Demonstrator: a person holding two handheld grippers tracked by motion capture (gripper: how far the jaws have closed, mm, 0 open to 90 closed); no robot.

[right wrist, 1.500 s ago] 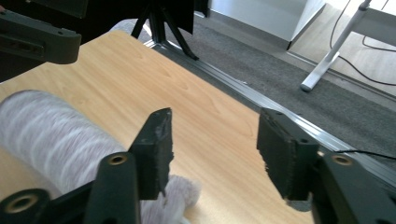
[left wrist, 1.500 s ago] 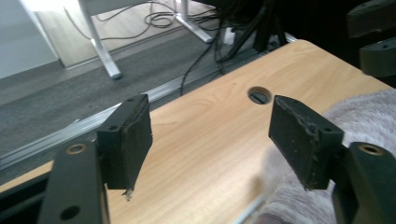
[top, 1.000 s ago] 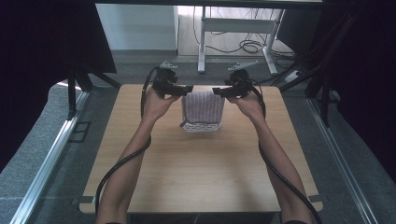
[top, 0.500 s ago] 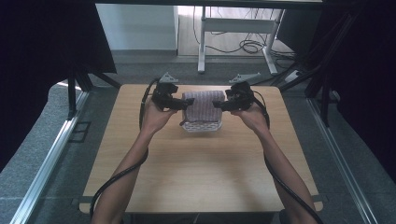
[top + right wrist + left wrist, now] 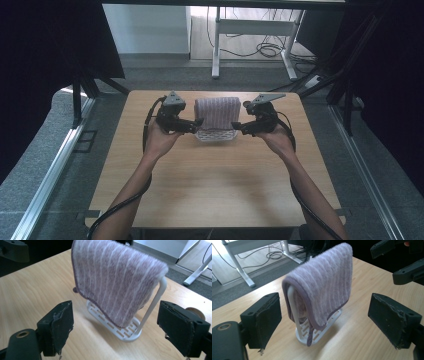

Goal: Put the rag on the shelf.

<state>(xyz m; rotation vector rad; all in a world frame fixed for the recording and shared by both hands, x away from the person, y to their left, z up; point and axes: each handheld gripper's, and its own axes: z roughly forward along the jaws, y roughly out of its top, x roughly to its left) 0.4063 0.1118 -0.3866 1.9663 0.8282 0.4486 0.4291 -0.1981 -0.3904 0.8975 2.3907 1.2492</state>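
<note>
Towel: a striped mauve-and-white terry towel (image 5: pixel 217 112) is hanging folded over the top bar of a rack, both halves drooping down either side, toward the far middle of the table.
Rack: a small white plastic rack with a slotted base and a hooped upright (image 5: pixel 152 303) is standing upright on the wood, its base (image 5: pixel 327 323) poking out beneath the towel's hem.
Left gripper: the black two-jaw left gripper (image 5: pixel 192 125) is sitting just beside the towel's left end, jaws spread wide and gripping nothing; in the left gripper view the rack's end is lying between and beyond the pads (image 5: pixel 268 317), not touching them.
Right gripper: the black two-jaw right gripper (image 5: pixel 240 127) is facing it from the towel's right end, jaws likewise parted and empty, the rack framed between them.
Hands: the person's left hand (image 5: pixel 160 140) and right hand (image 5: pixel 277 140) are holding the grippers above the tabletop.
Table: a pale wooden rectangular table (image 5: pixel 210 195) is carrying the rack.
Surroundings: grey carpet floor (image 5: pixel 30 175) is lying around the table, with a white desk frame (image 5: pixel 216 45) and dark cables beyond.
</note>
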